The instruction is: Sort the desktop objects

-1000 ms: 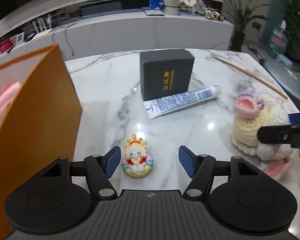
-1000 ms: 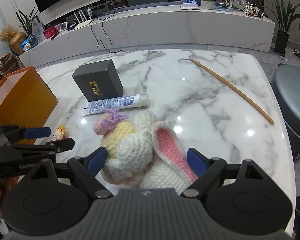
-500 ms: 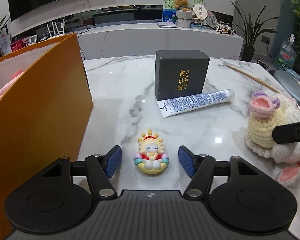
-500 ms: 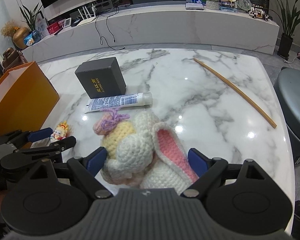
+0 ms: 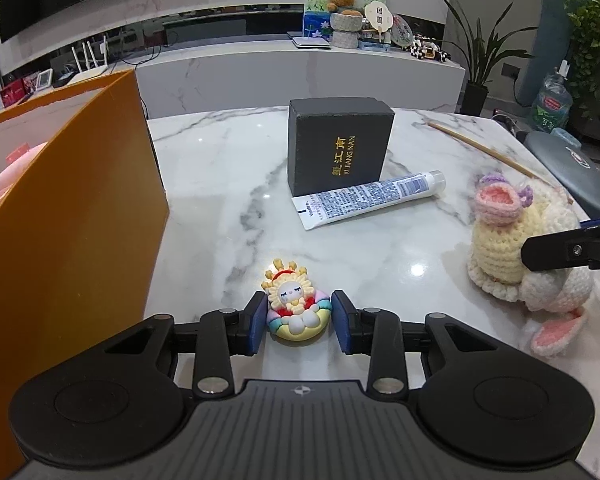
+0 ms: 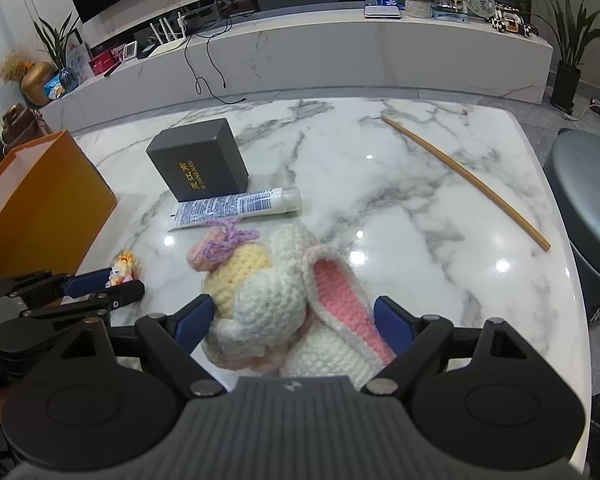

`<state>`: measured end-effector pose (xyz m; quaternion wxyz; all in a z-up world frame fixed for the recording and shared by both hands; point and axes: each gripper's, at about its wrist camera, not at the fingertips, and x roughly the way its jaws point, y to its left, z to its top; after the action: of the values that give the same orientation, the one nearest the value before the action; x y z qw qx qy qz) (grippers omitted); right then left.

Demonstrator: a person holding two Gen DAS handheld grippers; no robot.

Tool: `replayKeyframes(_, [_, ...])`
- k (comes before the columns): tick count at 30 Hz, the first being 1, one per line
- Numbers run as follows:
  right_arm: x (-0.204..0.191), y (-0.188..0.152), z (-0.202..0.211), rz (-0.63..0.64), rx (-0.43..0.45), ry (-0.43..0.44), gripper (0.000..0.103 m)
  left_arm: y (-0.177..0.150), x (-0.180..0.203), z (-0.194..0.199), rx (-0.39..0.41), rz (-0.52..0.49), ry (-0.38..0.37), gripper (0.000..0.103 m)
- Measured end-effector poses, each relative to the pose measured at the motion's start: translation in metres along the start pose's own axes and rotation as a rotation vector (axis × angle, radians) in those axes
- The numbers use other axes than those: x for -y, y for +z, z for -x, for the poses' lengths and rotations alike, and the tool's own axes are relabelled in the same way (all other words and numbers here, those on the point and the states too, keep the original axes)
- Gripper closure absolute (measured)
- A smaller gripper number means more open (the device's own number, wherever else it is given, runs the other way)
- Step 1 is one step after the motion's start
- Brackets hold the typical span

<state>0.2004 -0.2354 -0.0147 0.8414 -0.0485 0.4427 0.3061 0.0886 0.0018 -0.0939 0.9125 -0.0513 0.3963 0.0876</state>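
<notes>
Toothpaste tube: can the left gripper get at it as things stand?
Probably not directly: the left gripper has just been closing around the small figurine. Beyond it, bare marble leads to the toothpaste tube.

Flat figurine (image 5: pixel 298 314) (marble); crocheted bunny (image 6: pixel 276 300)

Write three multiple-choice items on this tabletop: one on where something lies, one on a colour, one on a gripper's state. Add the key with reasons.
1. Where does the white tube lie?
A. Just in front of the black box
B. Inside the orange box
C. On top of the crochet bunny

2. What colour is the inside of the bunny's ear?
A. Blue
B. Pink
C. Green

3. How does the left gripper stand?
A. Wide open above the thin wooden stick
B. Clamped on the tube
C. Its pads close either side of the small figurine

Key: A, the tube lies along the box's front edge; B, the ear lining is pink; C, the jaws have just been closing with the figurine between them.
</notes>
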Motion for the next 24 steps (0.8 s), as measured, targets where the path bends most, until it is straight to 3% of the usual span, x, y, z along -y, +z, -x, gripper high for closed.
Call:
replayKeyframes(4, [0.001, 0.001, 0.005, -0.011, 0.011, 0.005, 0.024, 0.003, 0.002, 0.006, 0.010, -0.005, -0.015, 0.063])
replayKeyframes(6, [0.002, 0.003, 0.007, -0.023, 0.014, 0.016, 0.033, 0.005, 0.004, 0.009, 0.013, -0.007, -0.023, 0.063])
replayKeyframes(10, [-0.002, 0.003, 0.005, 0.002, -0.012, 0.018, 0.028, 0.006, 0.005, 0.011, 0.008, -0.007, -0.035, 0.063])
replayKeyframes(12, [-0.006, 0.000, -0.001, 0.040, -0.042, 0.012, 0.017, 0.005, 0.006, 0.010, -0.001, -0.006, -0.040, 0.063])
replayKeyframes(13, [-0.009, -0.002, -0.005, 0.058, -0.051, 0.010, 0.016, 0.004, 0.005, 0.009, -0.005, -0.004, -0.043, 0.063])
replayKeyframes(19, [-0.023, -0.008, -0.024, 0.125, -0.077, 0.007, 0.013, 0.005, 0.005, 0.008, -0.026, -0.003, -0.059, 0.063])
replayKeyframes(24, [-0.027, -0.006, -0.026, 0.141, -0.079, 0.029, 0.021, 0.008, 0.003, 0.011, -0.020, 0.003, -0.067, 0.063])
